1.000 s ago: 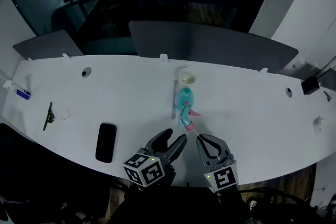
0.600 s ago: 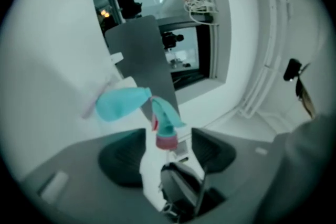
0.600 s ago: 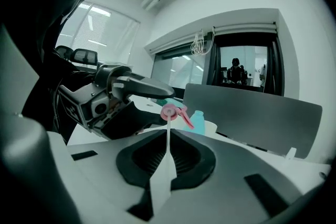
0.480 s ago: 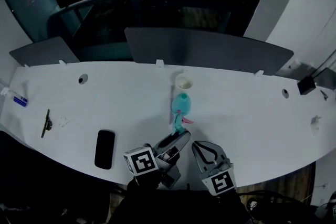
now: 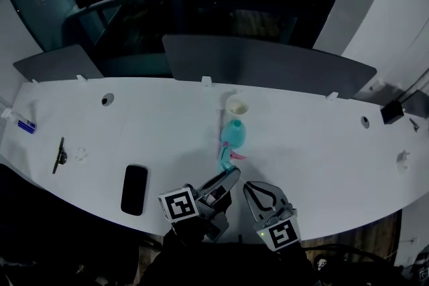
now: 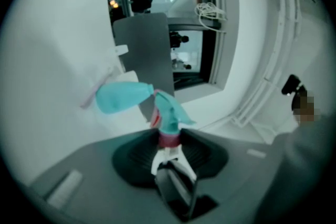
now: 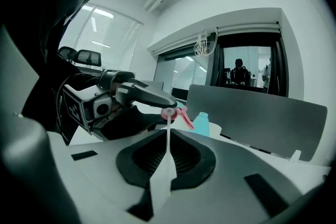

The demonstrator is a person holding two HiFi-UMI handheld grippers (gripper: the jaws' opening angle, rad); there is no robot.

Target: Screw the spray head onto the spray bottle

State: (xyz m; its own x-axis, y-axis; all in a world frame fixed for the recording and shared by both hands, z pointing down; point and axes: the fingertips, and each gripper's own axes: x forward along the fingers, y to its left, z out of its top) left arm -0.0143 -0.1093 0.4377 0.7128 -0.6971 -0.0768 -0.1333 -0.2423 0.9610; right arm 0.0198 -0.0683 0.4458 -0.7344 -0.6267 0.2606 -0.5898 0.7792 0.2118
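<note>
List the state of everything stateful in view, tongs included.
Teal plastic spray bottle: upright, neck uncapped.
Teal spray head with pink trigger: off bottle, held in air.
Left tongs: jaws just been closing, gripping its pink collar.
Right tongs: shut on white dip tube.
Round white cup: upright.
Black flat phone: lying flat, screen dark.

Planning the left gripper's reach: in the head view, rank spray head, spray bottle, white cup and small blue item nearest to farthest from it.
The left gripper has just been closing its jaws, the spray head between them.
1. Spray head, in its jaws.
2. Spray bottle, just beyond.
3. White cup, behind the bottle.
4. Small blue item, far left table edge.
</note>
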